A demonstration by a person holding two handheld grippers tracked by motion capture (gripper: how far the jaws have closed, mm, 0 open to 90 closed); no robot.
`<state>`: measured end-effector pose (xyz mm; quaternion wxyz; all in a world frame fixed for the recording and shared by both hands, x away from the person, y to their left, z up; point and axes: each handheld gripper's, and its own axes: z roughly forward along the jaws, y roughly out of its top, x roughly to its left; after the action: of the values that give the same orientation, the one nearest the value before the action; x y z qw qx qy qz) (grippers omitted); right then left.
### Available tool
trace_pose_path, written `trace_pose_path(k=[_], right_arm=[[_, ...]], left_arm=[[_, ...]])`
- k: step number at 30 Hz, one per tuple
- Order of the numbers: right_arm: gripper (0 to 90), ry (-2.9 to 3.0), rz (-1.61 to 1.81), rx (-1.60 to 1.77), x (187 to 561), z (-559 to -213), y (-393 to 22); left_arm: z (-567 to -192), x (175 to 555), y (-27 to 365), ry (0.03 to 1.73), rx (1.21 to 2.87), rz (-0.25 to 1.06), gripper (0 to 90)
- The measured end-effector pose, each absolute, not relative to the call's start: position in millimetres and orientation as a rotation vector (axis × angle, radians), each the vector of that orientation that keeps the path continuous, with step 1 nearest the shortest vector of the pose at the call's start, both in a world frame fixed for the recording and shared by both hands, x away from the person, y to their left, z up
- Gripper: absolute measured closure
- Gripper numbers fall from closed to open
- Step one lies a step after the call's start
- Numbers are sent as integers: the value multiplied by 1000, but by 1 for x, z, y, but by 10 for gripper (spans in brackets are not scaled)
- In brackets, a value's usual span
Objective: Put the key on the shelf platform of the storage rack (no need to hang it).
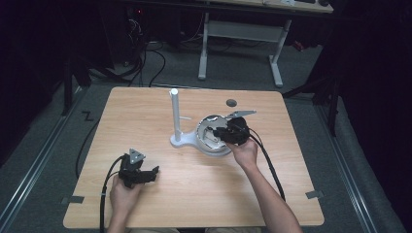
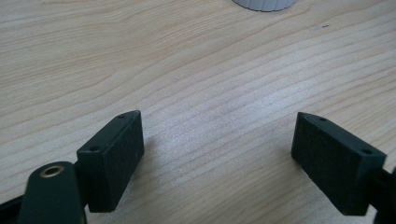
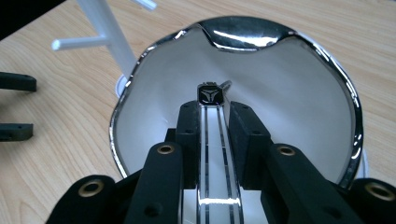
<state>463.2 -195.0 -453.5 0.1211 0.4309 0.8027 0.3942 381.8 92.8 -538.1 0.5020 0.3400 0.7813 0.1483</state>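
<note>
High view: worktop [image 1: 145, 121] carries a white stand, a tall post [image 1: 174, 114] rising at the 9 o'clock side of a round white dish [image 1: 201, 141] with a shiny rim. The dish sits just past the worktop's centre, toward 1 o'clock. The right gripper [image 1: 228, 133] hangs over the dish, reaching in from its 4 o'clock edge. The left gripper [image 1: 154, 173] rests low near the worktop's 7 o'clock corner, well apart from the stand.

Right gripper view: jaws drawn in tight on a narrow silver bracelet [image 3: 212, 154] with two dark stripes, pads pressing both its flanks. Its dark clasp [image 3: 208, 94] pokes out past the jaw tips toward 12 o'clock, over the white floor of the dish. Cannot tell whether the clasp touches the floor. A side peg [image 3: 79, 43] of the stand shows at 10 o'clock.

Left gripper view: jaws spread wide, nothing between them, bare wood beneath.

Step in hand, as I judge it: the bracelet is being placed into the dish, carried but not yet let go.

Next move likely calls for settling the bracelet onto the dish floor, clear of the shiny rim, then parting the jaws enough to free both flanks and lifting straight out so the band is not dragged along. Left gripper has no part yet.
</note>
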Motion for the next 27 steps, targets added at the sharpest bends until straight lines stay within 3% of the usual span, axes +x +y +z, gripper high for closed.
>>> trace_pose_path(k=[12, 15, 27], right_arm=[[737, 2336, 1084, 1280, 466, -461, -191], [675, 2326, 1096, 1287, 466, -460, -192], [567, 2291, 1094, 1256, 459, -451, -195]], left_arm=[[-538, 382, 93, 1893, 817, 355, 173], [-538, 382, 92, 1894, 816, 355, 173], [-538, 382, 93, 1892, 818, 355, 173]])
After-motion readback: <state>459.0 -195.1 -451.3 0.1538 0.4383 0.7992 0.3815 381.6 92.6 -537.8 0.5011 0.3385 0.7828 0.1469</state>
